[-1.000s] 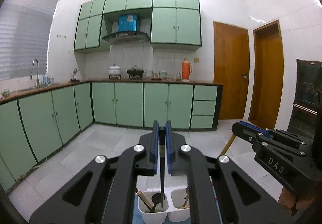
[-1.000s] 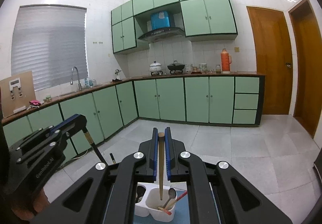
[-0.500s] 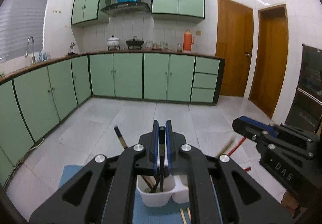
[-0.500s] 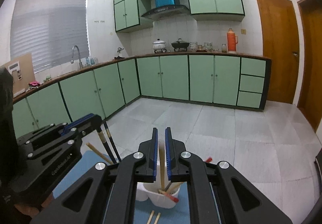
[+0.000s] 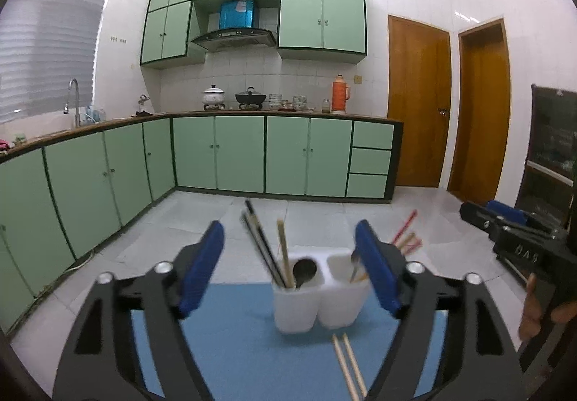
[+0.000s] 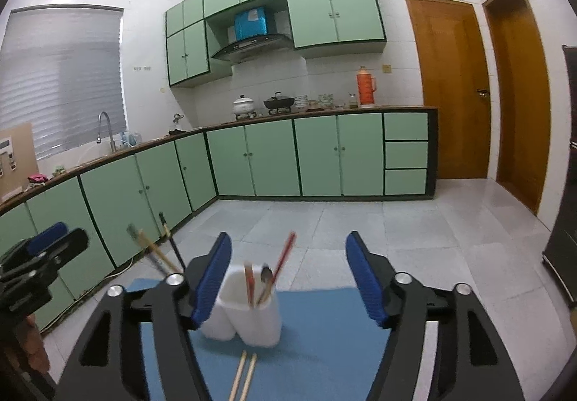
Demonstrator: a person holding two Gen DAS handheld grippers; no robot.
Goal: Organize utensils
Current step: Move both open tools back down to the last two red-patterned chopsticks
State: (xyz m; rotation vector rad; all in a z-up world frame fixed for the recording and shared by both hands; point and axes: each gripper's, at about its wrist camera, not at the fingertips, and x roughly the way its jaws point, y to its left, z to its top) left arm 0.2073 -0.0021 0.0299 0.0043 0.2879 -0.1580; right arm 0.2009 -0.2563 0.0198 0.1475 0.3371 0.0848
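Utensil holder (image 5: 321, 296): white, two compartments, on your blue mat (image 5: 234, 347).
Left gripper (image 5: 290, 267): your fingers apart, empty.
Loose chopsticks (image 5: 348, 365): flat on the mat, just before the holder.
Right gripper (image 6: 286, 276): your fingers apart, empty.

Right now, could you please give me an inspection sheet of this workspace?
Surface: blue mat under the holder; table edge not clear.
Job's things: white two-compartment utensil holder; its left cup has dark chopsticks, a wooden chopstick and a ladle; its right cup has red chopsticks and a spoon. Pair of wooden chopsticks lies loose on the mat.
Clutter: nothing seen.
Grippers: left gripper open, empty; right gripper open, empty.
Cables: nothing seen.
Surroundings: green kitchen cabinets, orange thermos, wooden doors.
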